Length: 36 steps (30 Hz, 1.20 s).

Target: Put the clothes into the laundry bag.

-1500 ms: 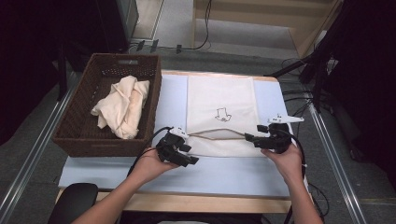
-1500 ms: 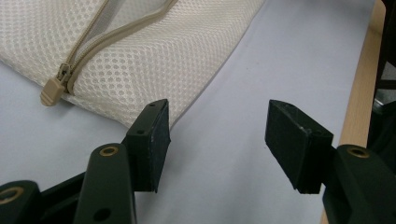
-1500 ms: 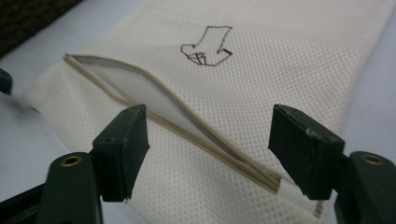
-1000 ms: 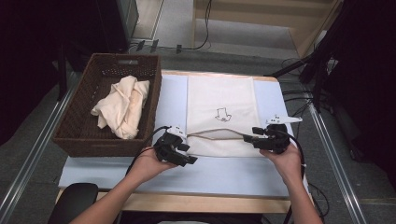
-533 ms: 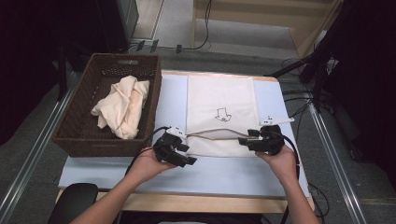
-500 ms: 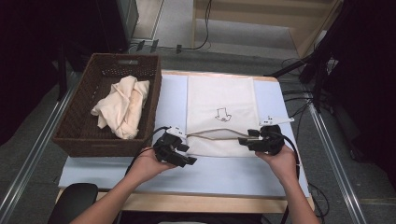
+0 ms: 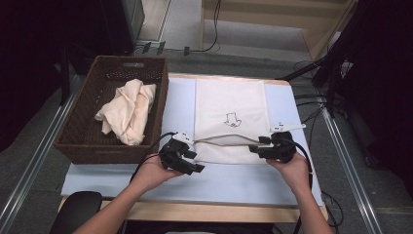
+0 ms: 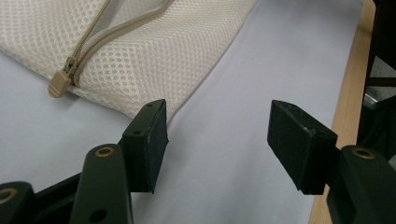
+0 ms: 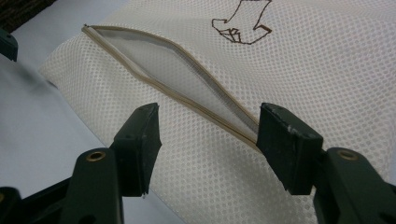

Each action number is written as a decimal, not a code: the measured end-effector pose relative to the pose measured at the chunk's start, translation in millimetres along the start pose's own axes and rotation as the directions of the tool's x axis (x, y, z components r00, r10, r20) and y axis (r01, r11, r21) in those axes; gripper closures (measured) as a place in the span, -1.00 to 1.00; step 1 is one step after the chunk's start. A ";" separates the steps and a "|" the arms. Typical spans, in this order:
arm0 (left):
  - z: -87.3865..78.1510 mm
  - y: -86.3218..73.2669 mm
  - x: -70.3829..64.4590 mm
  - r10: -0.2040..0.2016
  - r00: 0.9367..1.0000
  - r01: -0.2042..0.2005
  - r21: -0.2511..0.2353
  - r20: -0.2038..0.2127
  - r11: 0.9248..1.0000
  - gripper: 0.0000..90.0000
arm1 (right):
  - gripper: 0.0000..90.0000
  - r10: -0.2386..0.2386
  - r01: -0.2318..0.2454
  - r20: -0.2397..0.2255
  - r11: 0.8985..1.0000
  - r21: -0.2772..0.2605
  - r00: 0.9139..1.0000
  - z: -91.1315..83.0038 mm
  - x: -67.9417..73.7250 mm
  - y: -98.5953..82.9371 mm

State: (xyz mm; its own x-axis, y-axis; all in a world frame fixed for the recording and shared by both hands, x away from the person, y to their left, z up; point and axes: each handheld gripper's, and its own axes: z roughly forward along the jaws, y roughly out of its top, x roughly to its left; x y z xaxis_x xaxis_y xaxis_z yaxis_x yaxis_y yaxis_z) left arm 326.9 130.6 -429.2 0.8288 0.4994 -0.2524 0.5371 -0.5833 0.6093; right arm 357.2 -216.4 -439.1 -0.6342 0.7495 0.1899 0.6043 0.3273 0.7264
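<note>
Left gripper (image 7: pixel 179 155): fingers (image 8: pixel 148 140) spread apart with nothing between them, poised over bare desk at the near-left corner of the mesh laundry bag (image 7: pixel 229 119); the zipper pull (image 8: pixel 60 84) lies at about 10 o'clock from them, just beside.

Right gripper (image 7: pixel 272 147): fingers (image 9: pixel 285 144) also parted and empty, straddling the near end of the zipper opening (image 9: pixel 177 79), which gapes toward 11 o'clock.

Bag position: flat on the pale blue desk (image 7: pixel 234 180), centre of the high view, long axis running 12 to 6 o'clock; a small brown printed figure (image 7: pixel 233 119) sits mid-panel, the unzipped slit crosses just below it.

Bag handling: likely very light, limp and drapey; the open mesh should give the pads decent grip, but a one-layer pinch would just lift that layer and let the rest sag.

Where to hold: probably the stitched zipper tape on the upper lip of the slit, or the pull tab; both are firmer than the bare mesh.

Basket: a dark wicker basket (image 7: pixel 83 136) stands at 9 o'clock of the bag, just beside it, with a crumpled cream cloth (image 7: pixel 127 111) inside.

Risk: grabbing both layers together would hold the mouth closed.
</note>
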 end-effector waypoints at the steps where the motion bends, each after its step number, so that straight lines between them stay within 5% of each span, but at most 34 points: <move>1: -0.4 0.0 0.2 0.000 1.000 0.000 0.001 0.000 1.000 -0.14 | -0.09 0.000 0.000 0.001 1.000 0.003 1.000 0.2 0.4 0.1; 19: -6.2 -0.1 -0.8 -0.010 1.000 0.010 0.044 0.019 0.999 -0.18 | -0.11 -0.035 0.035 0.004 0.999 0.027 0.999 5.8 4.4 1.6; 36: -36.2 15.3 -10.9 0.000 1.000 -0.001 0.030 0.027 1.000 -0.36 | -0.12 -0.048 0.048 0.006 0.999 0.019 0.999 8.7 8.5 5.8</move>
State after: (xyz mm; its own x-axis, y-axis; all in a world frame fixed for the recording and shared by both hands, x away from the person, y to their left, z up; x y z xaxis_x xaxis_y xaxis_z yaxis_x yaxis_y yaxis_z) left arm 320.3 139.5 -389.9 0.8329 0.4817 -0.2726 0.5406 -0.6026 0.5870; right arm 359.5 -203.1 -439.0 -0.6593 0.7366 0.1509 0.5826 0.3736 0.7218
